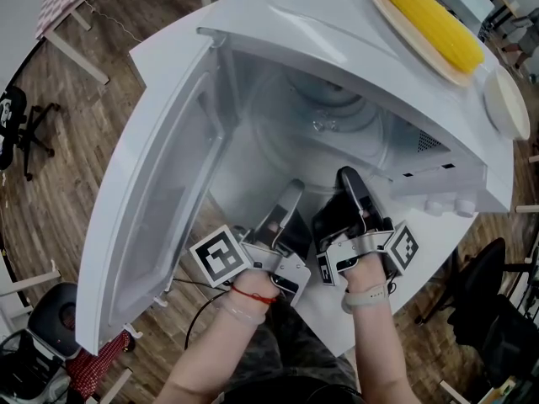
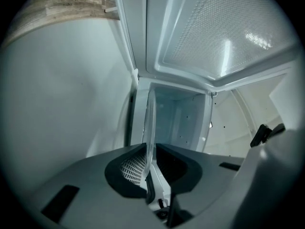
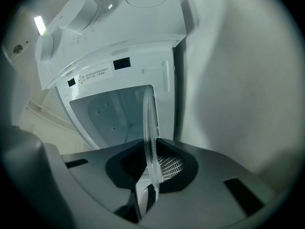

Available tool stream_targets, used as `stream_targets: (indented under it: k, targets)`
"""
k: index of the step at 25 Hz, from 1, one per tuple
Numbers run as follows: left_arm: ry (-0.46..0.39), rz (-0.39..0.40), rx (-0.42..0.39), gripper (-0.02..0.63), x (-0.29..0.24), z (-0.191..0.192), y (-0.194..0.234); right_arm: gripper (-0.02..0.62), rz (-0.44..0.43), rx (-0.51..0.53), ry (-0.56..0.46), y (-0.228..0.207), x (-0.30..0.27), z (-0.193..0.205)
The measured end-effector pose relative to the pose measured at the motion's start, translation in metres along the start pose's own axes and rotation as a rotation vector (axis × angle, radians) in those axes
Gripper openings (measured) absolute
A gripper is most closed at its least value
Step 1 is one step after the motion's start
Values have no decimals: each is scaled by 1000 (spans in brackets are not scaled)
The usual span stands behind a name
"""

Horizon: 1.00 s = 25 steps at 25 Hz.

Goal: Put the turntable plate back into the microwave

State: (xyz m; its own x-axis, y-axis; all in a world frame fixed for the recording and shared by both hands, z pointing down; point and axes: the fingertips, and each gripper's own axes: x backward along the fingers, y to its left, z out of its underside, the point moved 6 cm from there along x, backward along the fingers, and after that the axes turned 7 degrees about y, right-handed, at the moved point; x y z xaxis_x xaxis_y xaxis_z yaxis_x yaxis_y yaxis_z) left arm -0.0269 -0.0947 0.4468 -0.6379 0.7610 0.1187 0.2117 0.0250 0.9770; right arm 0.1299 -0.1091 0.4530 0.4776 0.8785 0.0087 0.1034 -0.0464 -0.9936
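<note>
From the head view I see the white microwave [image 1: 253, 23] with its door [image 1: 160, 192] swung wide open on the left. Both of my tools reach into the opening side by side, the left gripper [image 1: 290, 194] just beside the right gripper [image 1: 348, 179]. The clear glass plate [image 1: 333, 120] is inside the oven chamber with its near rim at the two grippers. I cannot tell whether it rests on the chamber floor. On top of the microwave a corn cob [image 1: 429, 19] lies on a tan dish [image 1: 389, 11], with a white dish [image 1: 505, 103] near it.

In the left gripper view, the plate appears edge-on, standing as a thin line between the jaws. The jaws are pinched on its rim, and the chamber lies straight ahead.

In the right gripper view, the same glass rim runs up from between the jaws, which are pressed onto it from both sides. The control panel with its knobs [image 3: 81, 15] is above the opening.
</note>
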Motion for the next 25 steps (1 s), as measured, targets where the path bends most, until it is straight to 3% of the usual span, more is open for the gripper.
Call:
stream_targets:
  k: [11,25]
  targets:
    - [19,-23,13,54,-8,3,7,51,11,2,0,-3,0,-3]
    - [47,-17,3,49,-12,-2,11,48,24,112,44,2,2,-4]
